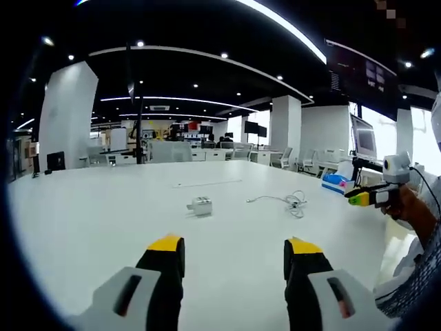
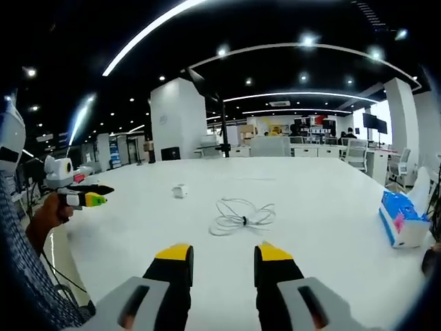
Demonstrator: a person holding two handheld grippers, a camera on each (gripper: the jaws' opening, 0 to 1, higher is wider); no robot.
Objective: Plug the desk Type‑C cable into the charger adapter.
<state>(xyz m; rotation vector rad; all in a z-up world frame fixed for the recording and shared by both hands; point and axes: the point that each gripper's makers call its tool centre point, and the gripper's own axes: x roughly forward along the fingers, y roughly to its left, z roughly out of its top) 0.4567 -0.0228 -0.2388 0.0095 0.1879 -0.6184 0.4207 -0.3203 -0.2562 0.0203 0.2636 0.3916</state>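
Observation:
A small white charger adapter [image 1: 200, 205] [image 2: 180, 190] lies on the white table [image 1: 96, 221] [image 2: 331, 200]. To its right a white Type-C cable [image 1: 293, 202] [image 2: 241, 215] rests in a loose coil, apart from the adapter. My left gripper [image 1: 234, 245] hovers over the near part of the table, open and holding nothing, well short of the adapter. In the right gripper view it comes in from the left edge [image 2: 93, 195], held by a hand. My right gripper [image 2: 224, 252] is open and empty too, pointing at the coil from some distance, and it appears in the left gripper view at the right edge [image 1: 360, 198].
A blue and white pack [image 2: 401, 219] [image 1: 335, 182] sits near the table's right edge. A thin white strip [image 1: 207, 183] lies farther back on the table. Chairs, desks and monitors stand beyond the table. A person's sleeve [image 2: 34, 276] shows at the side.

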